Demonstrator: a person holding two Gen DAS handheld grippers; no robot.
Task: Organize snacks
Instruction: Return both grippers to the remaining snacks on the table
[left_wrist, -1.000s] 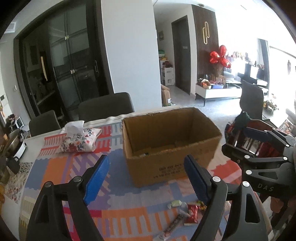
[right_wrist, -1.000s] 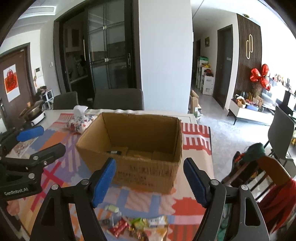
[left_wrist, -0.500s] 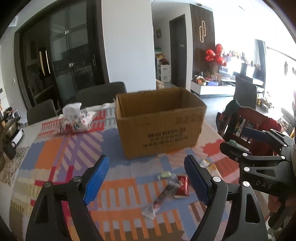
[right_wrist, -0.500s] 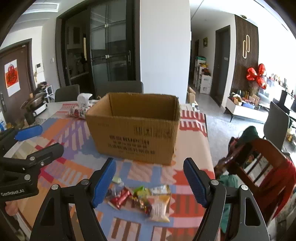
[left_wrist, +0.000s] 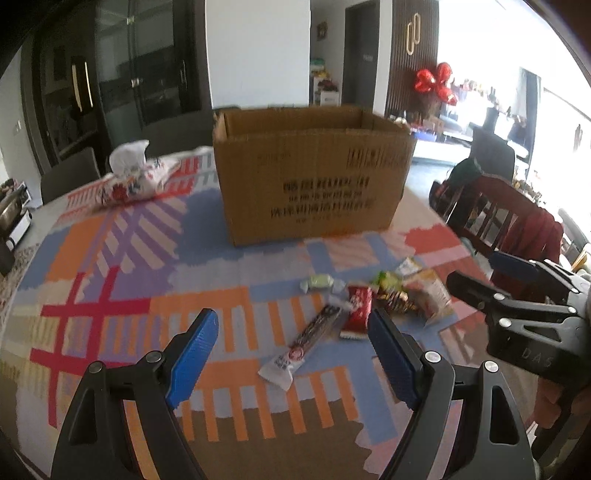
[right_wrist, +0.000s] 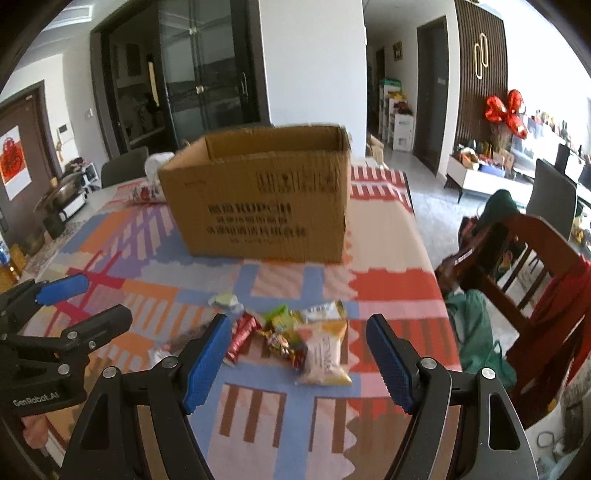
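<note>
An open cardboard box (left_wrist: 314, 173) stands on the patterned tablecloth; it also shows in the right wrist view (right_wrist: 262, 195). In front of it lie several loose snacks: a long dark bar (left_wrist: 310, 338), a red packet (left_wrist: 358, 308), a pale green candy (left_wrist: 320, 283), a green packet (right_wrist: 282, 319) and a white-yellow bag (right_wrist: 325, 350). My left gripper (left_wrist: 291, 356) is open and empty above the bar. My right gripper (right_wrist: 295, 360) is open and empty above the pile of snacks.
A floral tissue pack (left_wrist: 138, 175) lies at the back left of the table (left_wrist: 92, 266). A wooden chair with red cloth (right_wrist: 535, 280) stands at the table's right edge. Dark chairs (right_wrist: 125, 168) stand behind. A pot (right_wrist: 62, 192) sits far left.
Both grippers have drawn back from the box and dropped lower toward the snacks in front of it. Both have stayed open and empty.
</note>
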